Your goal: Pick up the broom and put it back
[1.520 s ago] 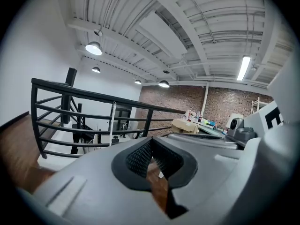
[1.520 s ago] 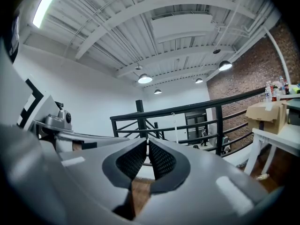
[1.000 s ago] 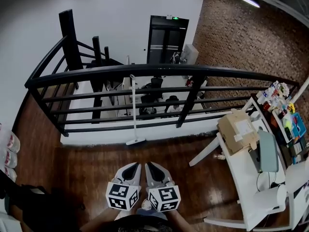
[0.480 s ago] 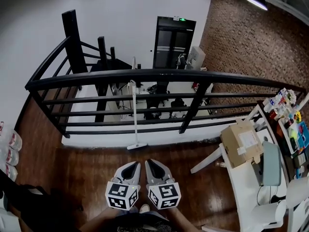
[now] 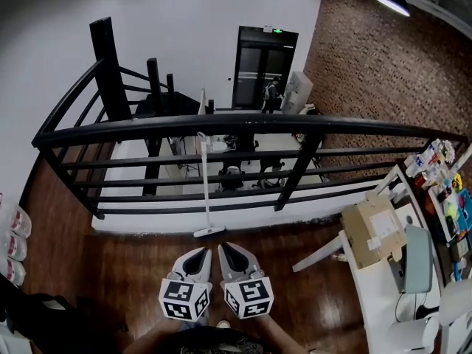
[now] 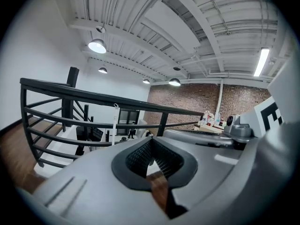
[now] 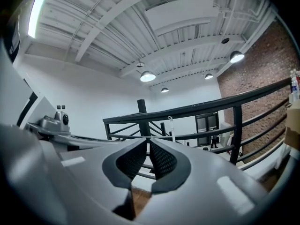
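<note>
- The left gripper [image 5: 205,252] sits low in the head view with its jaws closed tip to tip and nothing between them
- The right gripper [image 5: 224,248] is just beside it at 3 o'clock, its jaws likewise pressed together and empty
- The broom [image 5: 204,186] stands at 12 o'clock from both grippers, apart from them, its white handle leaning against the black railing [image 5: 221,126] and its head on the wooden floor [image 5: 133,257] at the railing's foot
- In the left gripper view the broom handle shows at 10 o'clock above the jaw tips, in front of the rails
- A white table [image 5: 376,286] with a cardboard box [image 5: 371,229] on it stands at 3 o'clock by the brick wall [image 5: 369,65]
</note>
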Tool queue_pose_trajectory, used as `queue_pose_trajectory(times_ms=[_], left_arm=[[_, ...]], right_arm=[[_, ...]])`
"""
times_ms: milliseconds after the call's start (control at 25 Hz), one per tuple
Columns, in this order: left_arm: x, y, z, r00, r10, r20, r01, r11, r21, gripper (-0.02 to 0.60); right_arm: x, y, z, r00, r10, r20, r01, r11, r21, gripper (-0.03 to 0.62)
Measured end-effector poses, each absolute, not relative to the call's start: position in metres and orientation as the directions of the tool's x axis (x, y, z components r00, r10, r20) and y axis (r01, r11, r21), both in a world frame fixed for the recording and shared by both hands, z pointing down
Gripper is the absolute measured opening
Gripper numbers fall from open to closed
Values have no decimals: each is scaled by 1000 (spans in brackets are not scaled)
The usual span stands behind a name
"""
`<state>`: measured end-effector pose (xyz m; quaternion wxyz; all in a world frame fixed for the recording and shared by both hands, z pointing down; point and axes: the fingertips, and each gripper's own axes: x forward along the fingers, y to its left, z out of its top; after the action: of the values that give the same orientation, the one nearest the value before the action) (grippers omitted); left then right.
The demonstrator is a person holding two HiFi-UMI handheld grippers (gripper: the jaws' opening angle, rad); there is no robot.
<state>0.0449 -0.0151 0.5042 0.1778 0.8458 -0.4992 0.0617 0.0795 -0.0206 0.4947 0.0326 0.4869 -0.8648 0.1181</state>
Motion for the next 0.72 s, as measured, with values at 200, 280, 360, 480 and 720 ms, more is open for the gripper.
queue_pose_trajectory(times_ms=[200, 280, 360, 480, 720], left_arm=[[37, -60, 499, 503, -821, 270, -861, -446, 244, 5], [33, -77, 498, 504, -820, 269, -860, -449, 244, 5], [28, -93, 497, 506, -819, 271, -859, -450, 245, 5], [22, -116, 497, 511, -814, 275, -856, -454, 248, 5], [12, -155, 495, 529, -804, 273, -845, -468, 259, 5]], right_arm=[[72, -64, 491, -515, -839, 174, -855, 491, -166, 5], [67, -81, 492, -514, -840, 177, -856, 490, -164, 5], [62, -98, 492, -514, -838, 182, -856, 490, -163, 5], [54, -122, 493, -518, -835, 188, -854, 493, -163, 5], [40, -163, 493, -507, -837, 207, -862, 486, -147, 14]])
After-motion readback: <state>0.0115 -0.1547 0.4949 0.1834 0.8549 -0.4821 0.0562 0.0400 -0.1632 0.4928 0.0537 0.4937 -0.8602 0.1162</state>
